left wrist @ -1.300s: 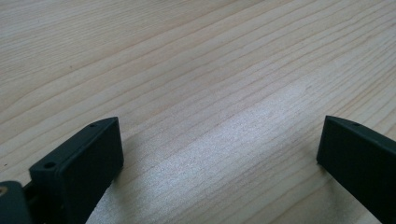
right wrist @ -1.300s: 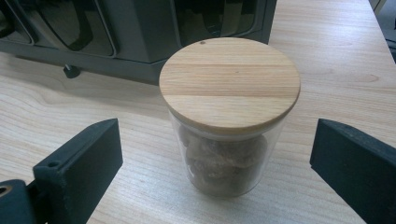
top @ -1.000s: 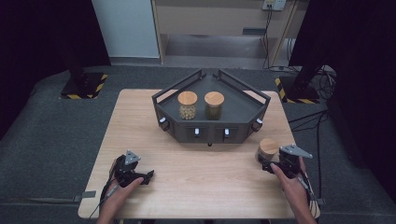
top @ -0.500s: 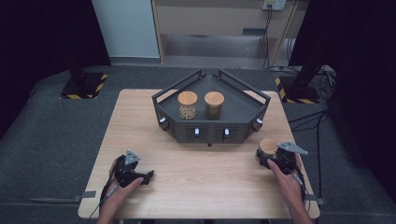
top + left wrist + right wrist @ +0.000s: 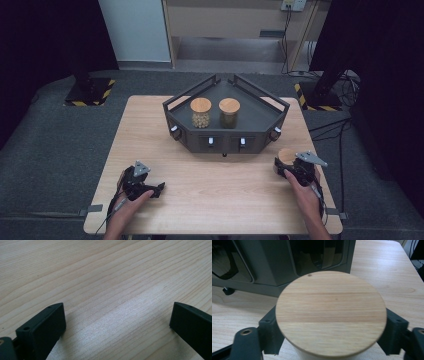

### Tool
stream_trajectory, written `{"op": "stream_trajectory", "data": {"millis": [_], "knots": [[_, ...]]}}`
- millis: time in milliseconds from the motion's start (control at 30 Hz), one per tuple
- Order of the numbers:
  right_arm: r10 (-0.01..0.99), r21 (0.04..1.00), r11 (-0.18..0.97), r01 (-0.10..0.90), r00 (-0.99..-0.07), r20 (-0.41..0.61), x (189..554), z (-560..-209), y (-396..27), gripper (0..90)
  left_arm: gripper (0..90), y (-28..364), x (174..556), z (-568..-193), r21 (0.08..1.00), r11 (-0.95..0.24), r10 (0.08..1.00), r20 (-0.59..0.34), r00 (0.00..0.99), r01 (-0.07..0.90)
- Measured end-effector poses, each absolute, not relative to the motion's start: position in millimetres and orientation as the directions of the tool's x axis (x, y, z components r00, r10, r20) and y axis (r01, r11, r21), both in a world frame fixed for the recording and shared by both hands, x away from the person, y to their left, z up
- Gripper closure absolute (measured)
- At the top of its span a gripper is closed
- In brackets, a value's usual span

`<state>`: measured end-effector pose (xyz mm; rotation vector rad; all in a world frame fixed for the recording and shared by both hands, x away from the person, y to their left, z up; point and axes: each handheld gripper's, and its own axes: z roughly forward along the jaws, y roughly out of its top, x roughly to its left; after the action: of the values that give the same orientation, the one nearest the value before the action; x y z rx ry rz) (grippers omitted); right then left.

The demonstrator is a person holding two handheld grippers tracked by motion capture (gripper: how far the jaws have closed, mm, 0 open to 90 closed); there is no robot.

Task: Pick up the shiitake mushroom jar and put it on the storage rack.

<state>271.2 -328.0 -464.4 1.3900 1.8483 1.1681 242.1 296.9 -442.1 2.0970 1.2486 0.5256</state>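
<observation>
Beyond the right hand-held gripper [image 5: 286,167], a dark tray [image 5: 260,117] holds two filled wood-lidded jars [image 5: 201,112]; a third jar [image 5: 330,312] sits between its just-closed jaws, pinched. Left hand-held gripper [image 5: 159,188] rests spread on the bench [image 5: 225,195].

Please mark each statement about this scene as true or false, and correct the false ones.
1. The right gripper is closed around a jar with a wooden lid. True.
2. Three jars stand on the dark tray. False: two lidded jars stand there.
3. The left gripper holds a jar. False: its jaws stand open over the bare wooden table.
4. The gripped jar stands on the table, outside the tray. True.
</observation>
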Motion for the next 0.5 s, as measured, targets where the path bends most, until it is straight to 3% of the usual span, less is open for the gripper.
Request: {"op": "stream_trajectory", "data": {"millis": [500], "knots": [[0.942,0.883,0.134,0.450,-0.335,0.028,265,-440,-327,25.4,0.0,297,242,-442,0.695,-0.349,0.883,0.017,0.470,0.629]]}}
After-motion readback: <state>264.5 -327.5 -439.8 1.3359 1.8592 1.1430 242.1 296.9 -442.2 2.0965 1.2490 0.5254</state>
